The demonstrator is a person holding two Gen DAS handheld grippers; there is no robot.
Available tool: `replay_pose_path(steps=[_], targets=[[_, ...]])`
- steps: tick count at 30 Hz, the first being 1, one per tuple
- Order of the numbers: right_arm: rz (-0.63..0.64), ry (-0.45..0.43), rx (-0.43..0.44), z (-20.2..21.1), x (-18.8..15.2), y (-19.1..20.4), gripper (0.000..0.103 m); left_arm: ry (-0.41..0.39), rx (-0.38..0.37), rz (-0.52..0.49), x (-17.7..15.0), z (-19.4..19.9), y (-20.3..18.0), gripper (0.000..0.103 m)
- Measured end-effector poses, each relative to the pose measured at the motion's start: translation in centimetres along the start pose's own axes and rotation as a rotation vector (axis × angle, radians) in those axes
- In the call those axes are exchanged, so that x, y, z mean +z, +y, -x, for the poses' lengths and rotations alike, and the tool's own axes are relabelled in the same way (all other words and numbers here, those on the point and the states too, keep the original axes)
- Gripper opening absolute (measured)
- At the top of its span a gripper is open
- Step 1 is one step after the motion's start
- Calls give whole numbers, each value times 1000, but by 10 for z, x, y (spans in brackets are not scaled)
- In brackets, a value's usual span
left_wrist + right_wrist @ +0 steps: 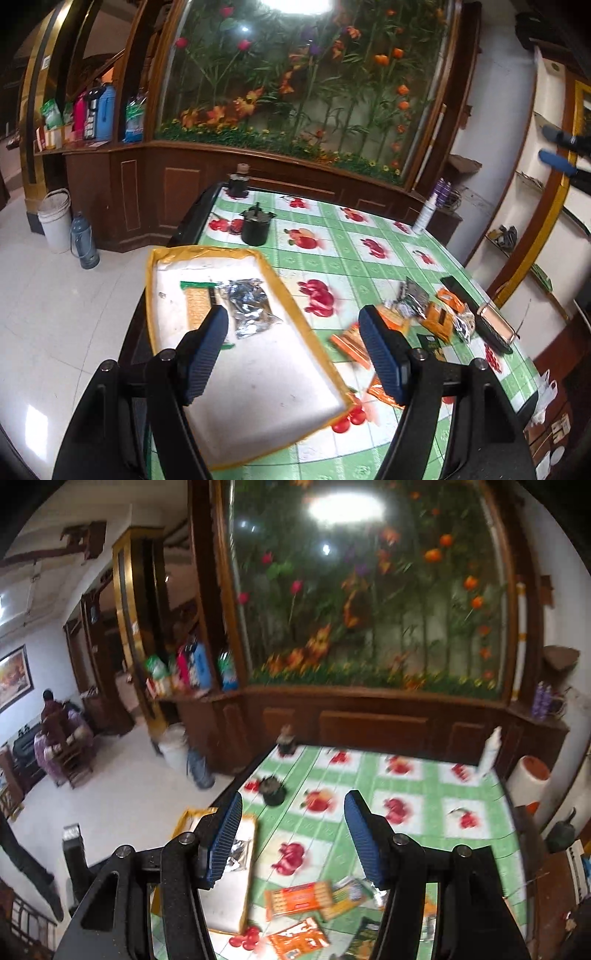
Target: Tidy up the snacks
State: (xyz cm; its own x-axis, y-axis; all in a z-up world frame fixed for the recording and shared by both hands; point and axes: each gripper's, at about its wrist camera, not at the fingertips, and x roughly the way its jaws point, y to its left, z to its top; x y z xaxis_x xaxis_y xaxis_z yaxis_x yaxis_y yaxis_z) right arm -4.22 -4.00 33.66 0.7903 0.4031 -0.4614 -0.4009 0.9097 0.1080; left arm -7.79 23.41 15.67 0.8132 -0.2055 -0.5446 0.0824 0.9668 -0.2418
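A yellow-rimmed white tray (258,387) lies at the table's left edge. In it are a green-edged cracker packet (195,306) and a crumpled silver packet (247,306). My left gripper (291,312) hovers above the tray's right rim, open and empty. Loose snacks lie to the right: orange packets (441,317) and a silver one (415,295). My right gripper (294,799) is raised over the table, open, nothing between its fingers; its blue fingers (557,160) show at the far right. Below it lie an orange cracker packet (299,899), another orange packet (299,939) and the tray (225,897).
Two black pots (255,229) (238,182) and a white spray bottle (424,216) stand at the table's far side. A dark brush (495,328) lies right of the snacks. A wooden cabinet (177,192) stands behind; a white bucket (55,218) is on the floor.
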Motion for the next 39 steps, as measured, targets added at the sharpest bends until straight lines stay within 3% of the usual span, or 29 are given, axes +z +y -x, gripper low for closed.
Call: replay_pose_path(steps=[4,10,18,23,27,33,39], targets=[[-8,-62,-17,40,-2,-11,62,-13,-8,-19,-8,6,-18,72],[44,-78,-106,71,-27,-17,62,-13,-20,-63,-16,10,-43,72],[86,-65,-216,78,-49,-26,62,-17,-28,-80,-19,13,-56,72],[43,-105,-192,80,-45,-37,62,-12,-12,-79,-26,16,-56,72],[30,-135,-187,67,-29,-39,62,-14,-2,-67,-31,17,-48,72],[-23,-203,-177,68,12,-34,62,-30,-64,-69,-25,14,-43,72],[32,-276,-212,97,48,15,62,-58,-104,-126,-11,30,-38,72]])
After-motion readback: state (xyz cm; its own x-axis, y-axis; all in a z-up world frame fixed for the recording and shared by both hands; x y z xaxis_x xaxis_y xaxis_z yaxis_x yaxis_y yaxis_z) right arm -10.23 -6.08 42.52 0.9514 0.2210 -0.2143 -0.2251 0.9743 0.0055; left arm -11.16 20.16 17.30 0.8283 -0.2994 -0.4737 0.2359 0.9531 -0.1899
